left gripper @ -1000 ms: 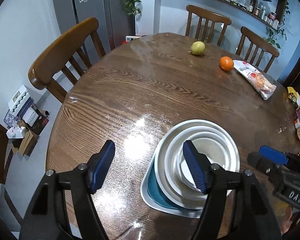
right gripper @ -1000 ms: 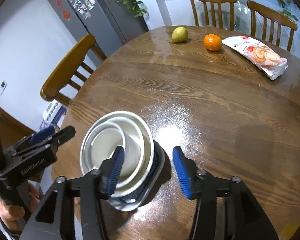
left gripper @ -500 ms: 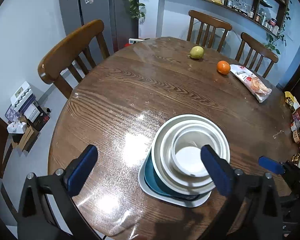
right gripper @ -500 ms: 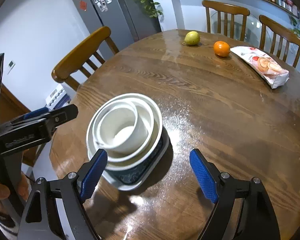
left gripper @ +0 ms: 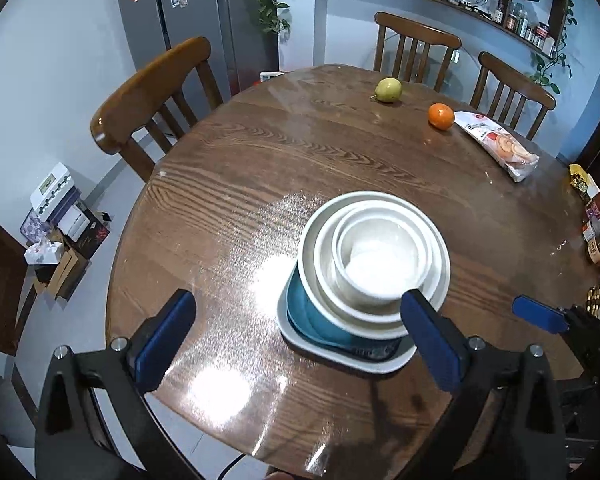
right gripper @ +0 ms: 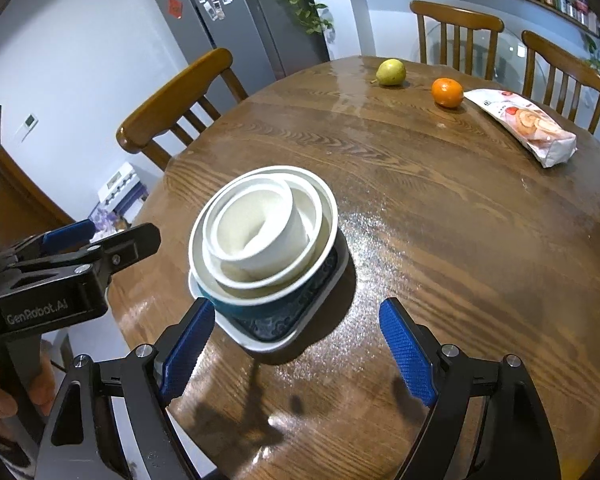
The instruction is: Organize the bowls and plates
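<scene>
The left gripper [left gripper: 298,340] has drawn back from the nested white bowls [left gripper: 374,258]; a second ago its right finger reached inside them. Its jaws have just been opening and stand spread, gripping nothing. The right gripper [right gripper: 298,344] has likewise backed off, jaws just opened, empty. The bowls sit in a teal bowl [left gripper: 312,316] on a square white plate [left gripper: 364,362] on the round wooden table [left gripper: 260,168], unmoved.

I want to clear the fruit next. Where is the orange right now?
In both wrist views the orange sits on the far right part of the round table, between the pear on its left and the snack packet on its right.
</scene>
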`<state>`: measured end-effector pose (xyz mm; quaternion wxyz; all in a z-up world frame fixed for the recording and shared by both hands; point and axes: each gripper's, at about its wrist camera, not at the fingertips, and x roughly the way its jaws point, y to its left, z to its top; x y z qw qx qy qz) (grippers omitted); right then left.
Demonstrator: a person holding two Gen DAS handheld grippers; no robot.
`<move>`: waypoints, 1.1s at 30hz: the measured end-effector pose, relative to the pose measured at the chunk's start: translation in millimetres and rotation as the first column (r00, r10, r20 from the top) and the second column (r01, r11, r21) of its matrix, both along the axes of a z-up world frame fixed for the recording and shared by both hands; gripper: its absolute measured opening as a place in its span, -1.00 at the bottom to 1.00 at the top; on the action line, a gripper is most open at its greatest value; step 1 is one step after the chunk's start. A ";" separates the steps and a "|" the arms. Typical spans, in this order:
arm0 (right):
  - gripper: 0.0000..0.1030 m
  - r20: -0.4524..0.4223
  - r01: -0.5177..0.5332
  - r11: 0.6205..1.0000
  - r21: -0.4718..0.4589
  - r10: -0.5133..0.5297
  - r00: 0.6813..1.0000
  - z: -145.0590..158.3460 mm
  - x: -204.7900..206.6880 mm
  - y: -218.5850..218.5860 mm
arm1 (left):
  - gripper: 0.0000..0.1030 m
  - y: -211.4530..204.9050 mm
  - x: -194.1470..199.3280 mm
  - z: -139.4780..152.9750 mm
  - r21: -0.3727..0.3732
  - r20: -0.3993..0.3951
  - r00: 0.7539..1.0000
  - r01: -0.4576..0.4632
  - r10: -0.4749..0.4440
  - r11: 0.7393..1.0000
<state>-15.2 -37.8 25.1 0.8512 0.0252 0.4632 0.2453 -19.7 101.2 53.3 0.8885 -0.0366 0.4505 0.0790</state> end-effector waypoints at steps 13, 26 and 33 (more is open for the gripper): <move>0.65 0.007 -0.020 0.999 -0.029 0.020 1.000 -3.2 -14.5 7.9 | 0.97 1.3 -14.1 -11.5 0.022 -0.031 1.000 -0.003 0.003 1.000; 0.65 -0.001 0.026 0.997 -0.072 -0.026 1.000 -9.6 -14.1 27.1 | 0.97 22.7 -10.6 -31.7 0.049 -0.090 0.995 0.056 -0.051 0.997; 0.65 -0.007 0.054 0.996 -0.076 -0.055 0.998 -8.8 -16.2 27.5 | 0.97 20.5 -10.3 -38.2 0.045 -0.104 0.991 0.091 -0.086 0.995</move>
